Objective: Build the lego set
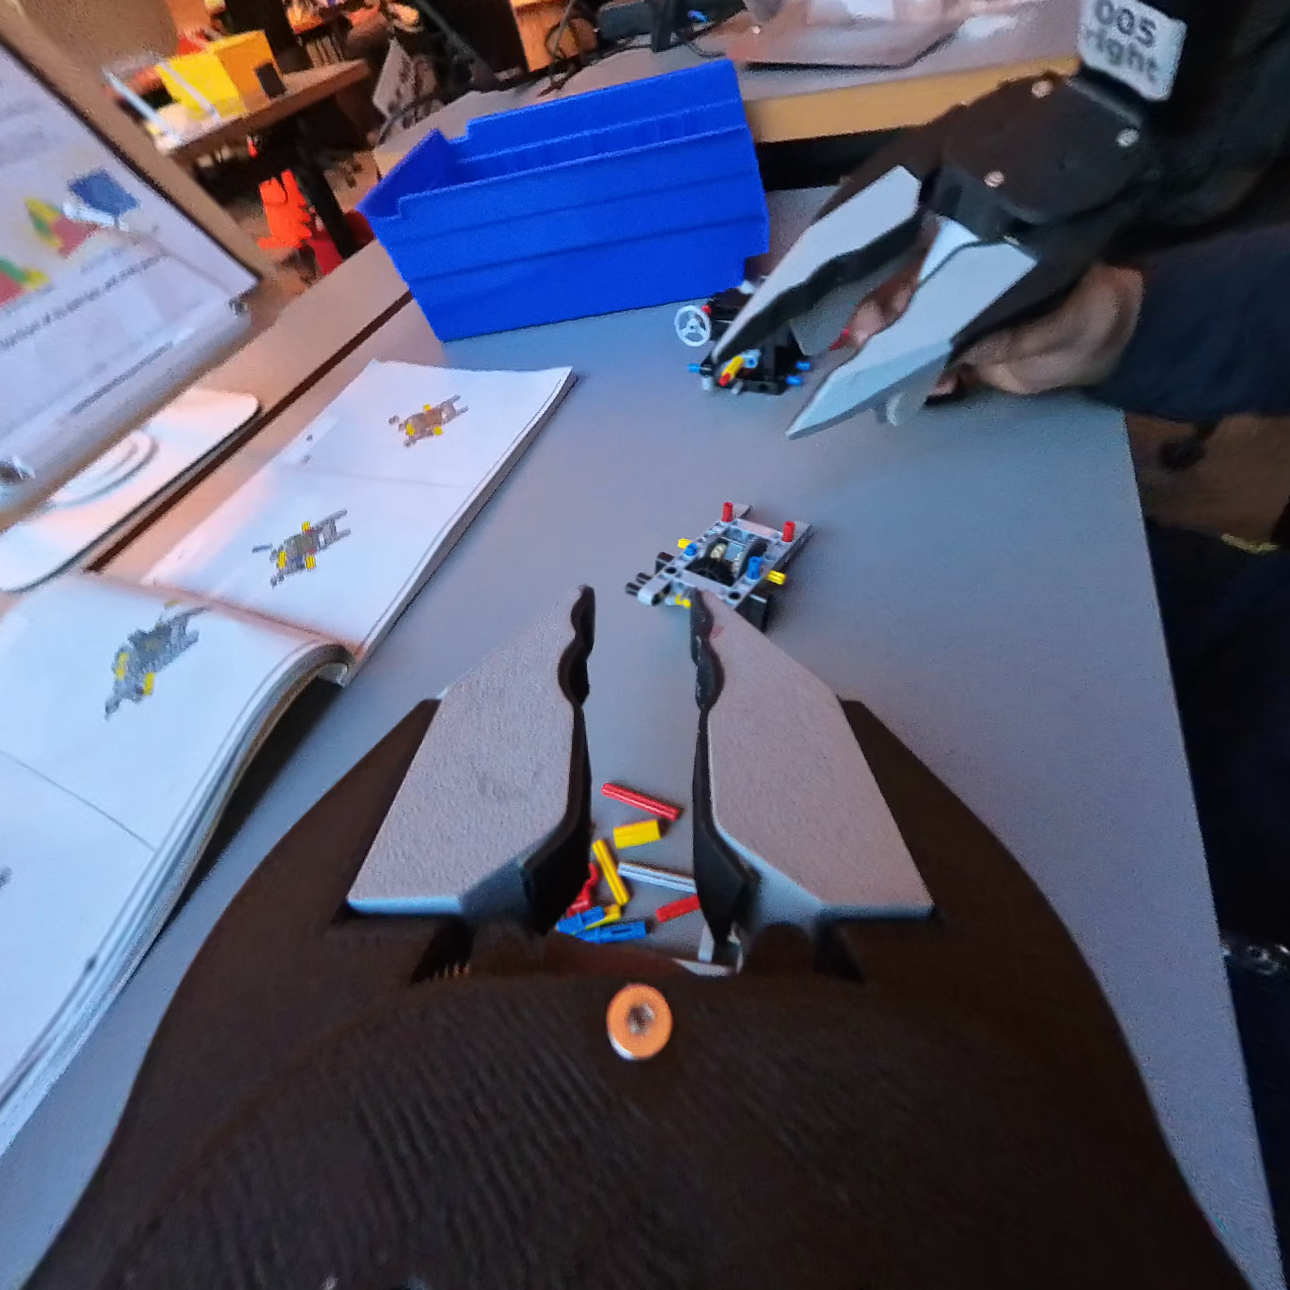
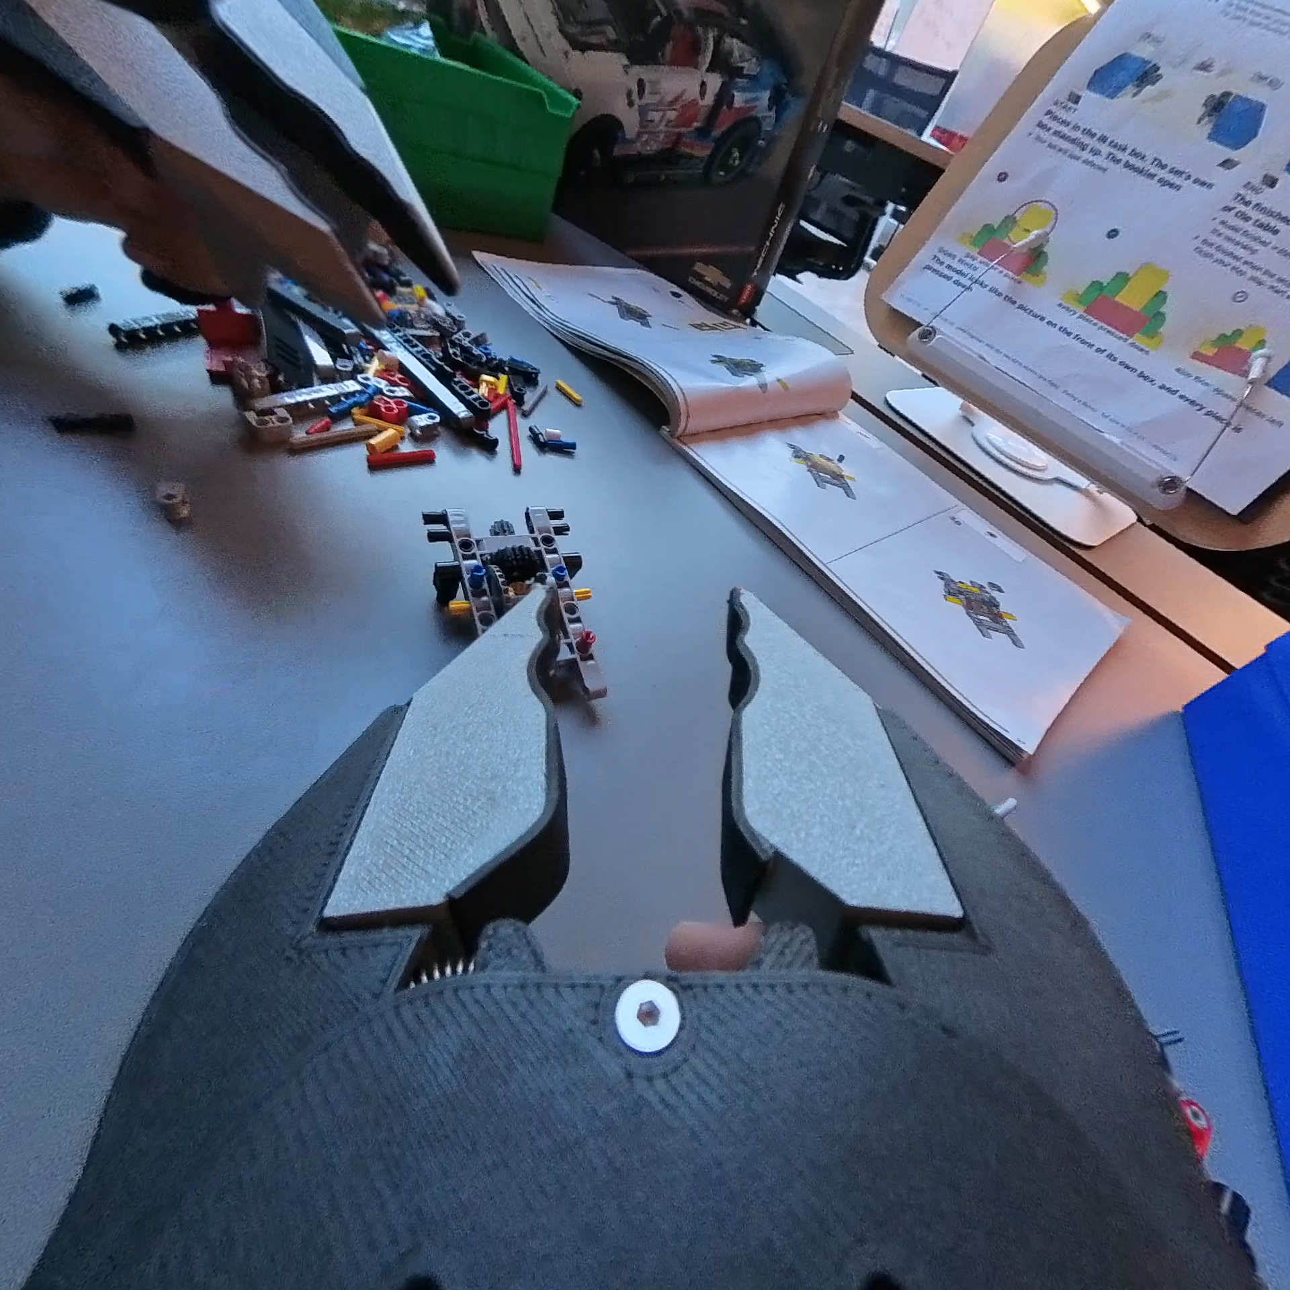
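Left gripper (image 1: 642, 604): jaws parted, nothing between them, tips just short of the grey gear-frame assembly (image 1: 722, 558) on the grey table (image 1: 942, 628). Right gripper (image 2: 639, 604): jaws wide apart, unloaded, beside the same assembly. Farther off: open instruction booklet (image 1: 391, 475), blue bin (image 1: 579, 202).

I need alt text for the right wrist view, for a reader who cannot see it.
The right claw is open above a grey table, holding nothing, beside a small grey brick assembly. Behind lie a pile of loose pieces and an open instruction booklet.
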The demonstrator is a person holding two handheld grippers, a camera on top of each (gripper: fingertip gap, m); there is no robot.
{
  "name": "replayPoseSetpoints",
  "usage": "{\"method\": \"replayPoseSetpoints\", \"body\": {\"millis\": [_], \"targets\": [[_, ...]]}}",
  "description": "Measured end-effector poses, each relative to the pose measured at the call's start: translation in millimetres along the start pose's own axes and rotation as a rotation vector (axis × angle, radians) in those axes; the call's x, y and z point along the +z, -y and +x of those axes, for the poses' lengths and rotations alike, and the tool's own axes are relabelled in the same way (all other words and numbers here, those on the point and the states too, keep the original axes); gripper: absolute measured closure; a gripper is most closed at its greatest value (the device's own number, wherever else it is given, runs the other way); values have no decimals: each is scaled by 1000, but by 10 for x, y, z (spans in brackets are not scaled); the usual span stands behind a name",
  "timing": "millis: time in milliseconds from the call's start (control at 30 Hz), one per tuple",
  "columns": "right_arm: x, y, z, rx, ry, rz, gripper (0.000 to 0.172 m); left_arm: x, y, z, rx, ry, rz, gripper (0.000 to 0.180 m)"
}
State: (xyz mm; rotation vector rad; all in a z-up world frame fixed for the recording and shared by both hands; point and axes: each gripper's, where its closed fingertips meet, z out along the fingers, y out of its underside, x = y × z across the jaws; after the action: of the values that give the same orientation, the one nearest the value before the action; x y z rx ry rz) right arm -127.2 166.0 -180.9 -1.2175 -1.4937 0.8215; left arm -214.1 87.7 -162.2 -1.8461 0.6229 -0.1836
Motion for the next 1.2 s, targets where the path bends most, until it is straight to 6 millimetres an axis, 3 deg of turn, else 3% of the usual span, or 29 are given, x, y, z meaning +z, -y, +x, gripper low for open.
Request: {"method": "replayPoseSetpoints", "body": {"millis": [167, 533, 767, 967, 1067, 1200], "targets": [[32, -35, -5, -46, -24, -30, 127, 2, 22, 118, 31, -30, 1, 156], [54, -50, 66, -65, -64, -39, 130, -4, -54, -50, -104, -25, -21, 156], [41, -11, 23, -68, -34, -12, 131, 20, -240, -1, 7, -61, -109, 150], [-14, 75, -27, -64, -11, 51, 134, 42, -293, 161, -93, -287, -144, 145], [-29, 95, -60, -47, 17, 66, 133, 26, -109, 25, -105, -249, -117, 145], [-32, 96, -44, -3, 38, 70, 132, 74, 168, 65, -132, -326, -46, 146]]}}
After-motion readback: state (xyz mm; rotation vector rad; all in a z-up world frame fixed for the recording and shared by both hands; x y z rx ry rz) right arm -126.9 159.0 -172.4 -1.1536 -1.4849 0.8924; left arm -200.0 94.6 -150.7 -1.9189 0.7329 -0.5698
